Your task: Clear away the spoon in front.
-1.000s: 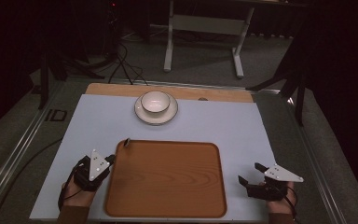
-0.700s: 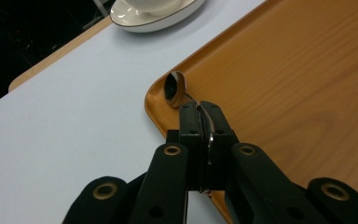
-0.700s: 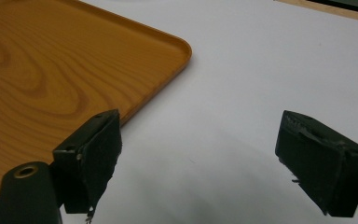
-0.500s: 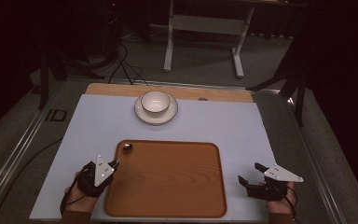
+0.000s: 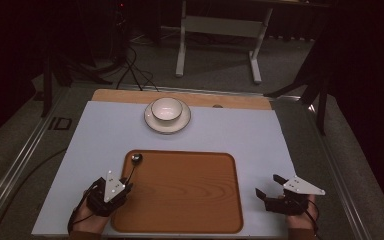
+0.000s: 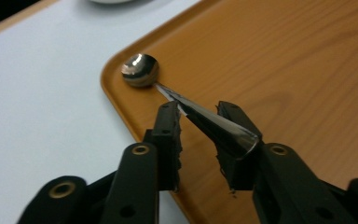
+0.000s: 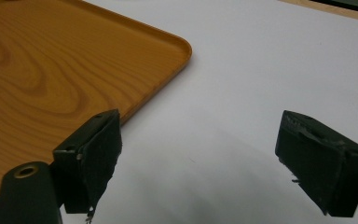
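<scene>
The high view is dim: the room behind falls to near black, while the pale worktop (image 5: 230, 135) takes soft overhead light with faint shadows. In the left gripper view, the spoon (image 6: 141, 71) bowl glints with a bright highlight, and the near fingers (image 6: 168, 140) blur. The right gripper view is evenly lit, its foreground soft and out of focus.

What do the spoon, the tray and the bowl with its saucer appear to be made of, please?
The spoon looks like polished metal: its bowl mirrors the light. The tray shows brown wood grain under a smooth sheen, so it is either wood or a printed laminate. The bowl and saucer look like glazed ceramic, off-white and glossy with a thin dark rim.
</scene>
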